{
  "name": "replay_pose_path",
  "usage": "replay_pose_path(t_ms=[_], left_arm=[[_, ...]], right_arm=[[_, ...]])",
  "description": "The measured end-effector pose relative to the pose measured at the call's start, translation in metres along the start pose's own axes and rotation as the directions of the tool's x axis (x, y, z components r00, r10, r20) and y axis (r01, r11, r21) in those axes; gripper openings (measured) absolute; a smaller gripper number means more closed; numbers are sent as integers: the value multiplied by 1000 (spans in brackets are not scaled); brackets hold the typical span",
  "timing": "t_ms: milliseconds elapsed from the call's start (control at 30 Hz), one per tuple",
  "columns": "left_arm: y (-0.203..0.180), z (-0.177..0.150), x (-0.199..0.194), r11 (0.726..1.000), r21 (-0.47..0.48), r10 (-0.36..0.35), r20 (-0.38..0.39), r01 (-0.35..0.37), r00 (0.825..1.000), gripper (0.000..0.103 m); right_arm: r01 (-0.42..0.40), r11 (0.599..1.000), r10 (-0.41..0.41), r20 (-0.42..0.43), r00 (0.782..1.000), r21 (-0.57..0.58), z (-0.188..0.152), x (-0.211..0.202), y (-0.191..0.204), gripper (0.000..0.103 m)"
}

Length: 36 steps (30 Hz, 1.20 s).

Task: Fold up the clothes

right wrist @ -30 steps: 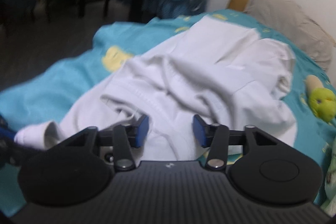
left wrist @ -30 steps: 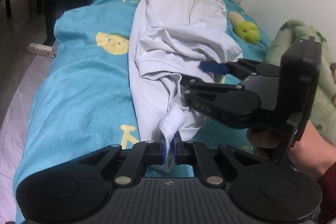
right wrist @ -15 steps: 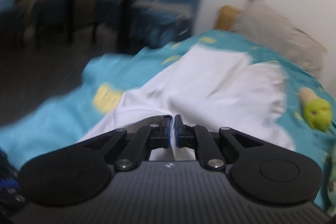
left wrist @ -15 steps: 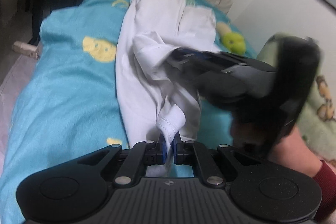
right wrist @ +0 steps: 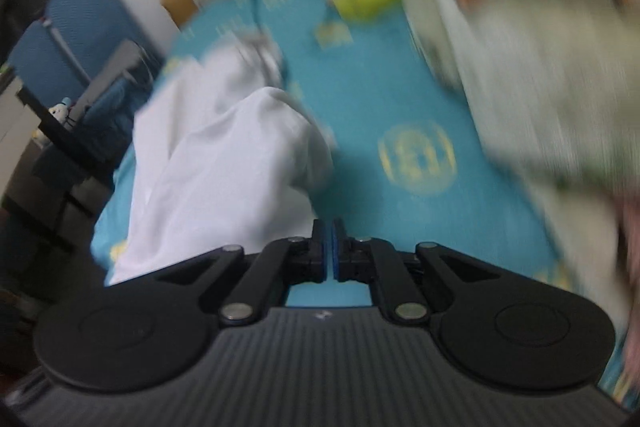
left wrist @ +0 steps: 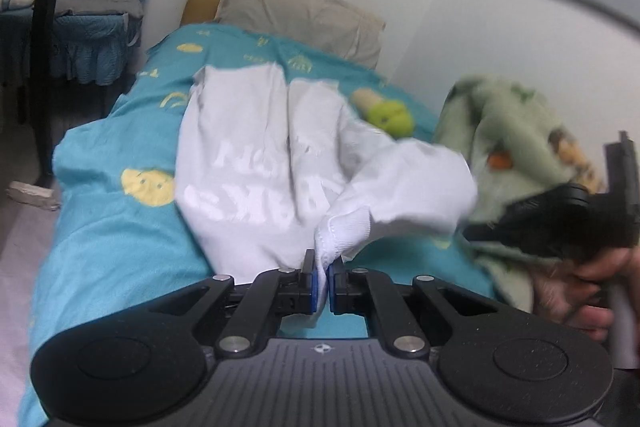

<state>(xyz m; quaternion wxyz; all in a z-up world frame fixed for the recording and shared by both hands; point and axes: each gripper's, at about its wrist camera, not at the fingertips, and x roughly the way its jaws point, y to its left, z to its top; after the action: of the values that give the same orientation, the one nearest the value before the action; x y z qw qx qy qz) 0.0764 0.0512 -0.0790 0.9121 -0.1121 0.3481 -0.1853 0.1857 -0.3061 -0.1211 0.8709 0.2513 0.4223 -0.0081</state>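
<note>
White shirt (left wrist: 256,163) lies lengthwise on the teal bedspread (left wrist: 104,227), crumpled, with mirrored white lettering showing through the fabric, so the print faces down or inward. Near end is lifted: left gripper (left wrist: 323,281) is clamped on a stitched hem bunched between its blue pads. A second fold of the shirt stretches right toward the right gripper (left wrist: 560,223), which sits at the frame edge in a hand (left wrist: 592,291); where cloth meets its tips is blurred there. In the right wrist view the right gripper (right wrist: 329,251) has its fingers pressed together; cloth hangs just left of them, but I can't make out fabric between the pads, so whether it holds the shirt is unclear. That view is heavily motion-blurred. Green blanket (left wrist: 512,131) is heaped on the right, beside the shirt. Yellow-green plush (left wrist: 390,115) lies past the shirt's far right edge, pillow (left wrist: 296,11) at the headboard. Lettering is unreadable. Far shirt end looks split into two flaps; garment type beyond that is hard to tell.
</note>
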Motion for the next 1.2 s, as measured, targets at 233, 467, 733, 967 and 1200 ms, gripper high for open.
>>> replay_pose_path(t_ms=[233,467,733,967,1200], left_arm=[[4,-1,-5,999,-15,52,10,-52,999,5],[10,10,-21,995,-89,47,121,-36,992,6],[13,17,-39,992,-125,38,228,-9,973,6],[22,19,-39,986,-165,48,223,-11,974,6],[1,6,2,998,-2,63,12,-63,998,6]], right_arm=[[-58,997,56,-25,998,-55,-2,-10,1,13],[-164,924,136,-105,985,-345,-22,6,53,70],[-75,737,39,-69,997,-672,-71,42,115,69],[174,856,-144,98,985,-487,-33,41,74,69],[131,979,-115,105,988,-157,15,14,14,70]])
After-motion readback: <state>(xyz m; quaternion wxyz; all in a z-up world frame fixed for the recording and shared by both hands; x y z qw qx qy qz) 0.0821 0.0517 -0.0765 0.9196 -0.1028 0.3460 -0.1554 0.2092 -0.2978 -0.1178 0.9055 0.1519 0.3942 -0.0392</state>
